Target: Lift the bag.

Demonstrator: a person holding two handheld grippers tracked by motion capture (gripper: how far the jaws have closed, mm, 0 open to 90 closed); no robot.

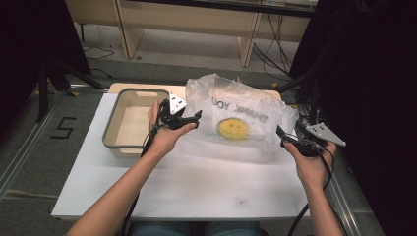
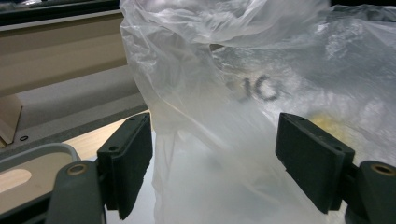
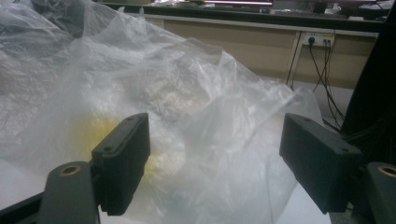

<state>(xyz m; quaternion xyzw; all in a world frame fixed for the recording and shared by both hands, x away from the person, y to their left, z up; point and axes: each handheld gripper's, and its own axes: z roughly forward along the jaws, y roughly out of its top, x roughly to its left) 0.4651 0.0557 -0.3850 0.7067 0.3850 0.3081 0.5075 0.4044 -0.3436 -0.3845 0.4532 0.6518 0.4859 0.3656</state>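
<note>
A clear plastic bag [image 1: 241,110] with dark lettering lies puffed up on the white table top [image 1: 196,182], and a round yellow object [image 1: 232,129] shows through it. My left gripper [image 1: 196,118] sits at the bag's left edge, jaws open, with the film between them [image 2: 212,154]. My right gripper [image 1: 280,133] is at the bag's right edge, also open, the film [image 3: 210,140] bulging between its jaws. The yellow object [image 3: 100,130] glows dimly through the plastic in the right gripper view.
A beige bin with a grey rim [image 1: 129,125] stands left of the bag, close behind my left hand. Dark stands and cables [image 1: 314,93] crowd the table's right side. Beyond the table is a floor with wooden furniture legs [image 1: 129,34].
</note>
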